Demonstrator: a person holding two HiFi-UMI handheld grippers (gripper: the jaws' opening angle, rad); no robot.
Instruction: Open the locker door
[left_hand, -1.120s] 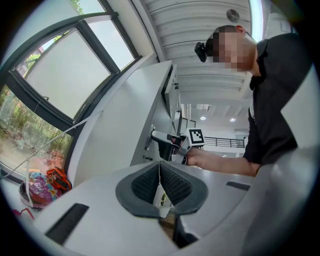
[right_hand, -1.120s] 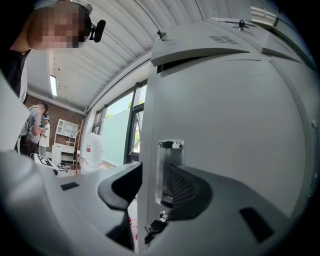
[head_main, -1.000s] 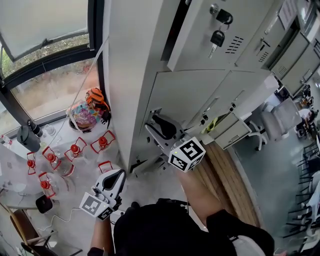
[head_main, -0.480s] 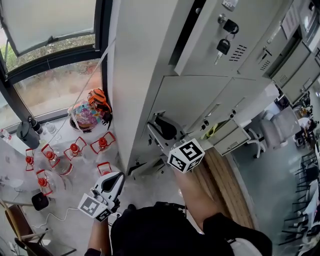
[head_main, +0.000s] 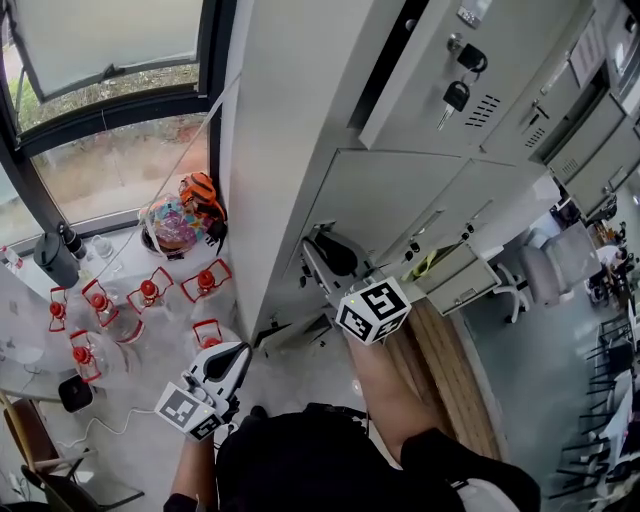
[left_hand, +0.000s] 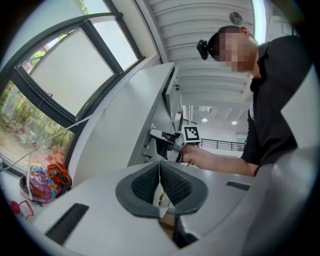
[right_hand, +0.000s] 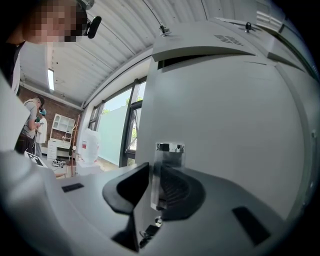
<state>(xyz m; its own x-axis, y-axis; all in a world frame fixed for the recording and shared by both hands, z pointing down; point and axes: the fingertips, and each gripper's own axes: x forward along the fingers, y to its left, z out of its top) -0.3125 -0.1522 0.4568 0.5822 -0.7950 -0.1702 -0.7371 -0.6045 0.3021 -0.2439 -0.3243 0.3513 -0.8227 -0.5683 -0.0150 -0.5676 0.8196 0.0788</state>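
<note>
The grey locker door (head_main: 385, 195) stands shut in the lower row. Its shiny metal handle (right_hand: 169, 165) sticks out near the door's left edge. My right gripper (head_main: 322, 256) is held level against the door, and its jaws have just been closing with the handle between them. In the right gripper view both pads of the right gripper (right_hand: 158, 172) press on the handle. My left gripper (head_main: 236, 352) hangs low at the left, away from the lockers. In the left gripper view the left gripper (left_hand: 160, 174) has its pads together with nothing between them.
The locker above carries keys and a black padlock (head_main: 458, 92). Red-handled bottles (head_main: 150, 290) and a colourful bag (head_main: 182, 218) sit on the floor by the window. A wooden board (head_main: 440, 350) lies to the right, with an office chair (head_main: 562, 250) beyond it.
The head view has drifted slightly. Both grippers keep their places, the right one staying at the locker door's left edge.
</note>
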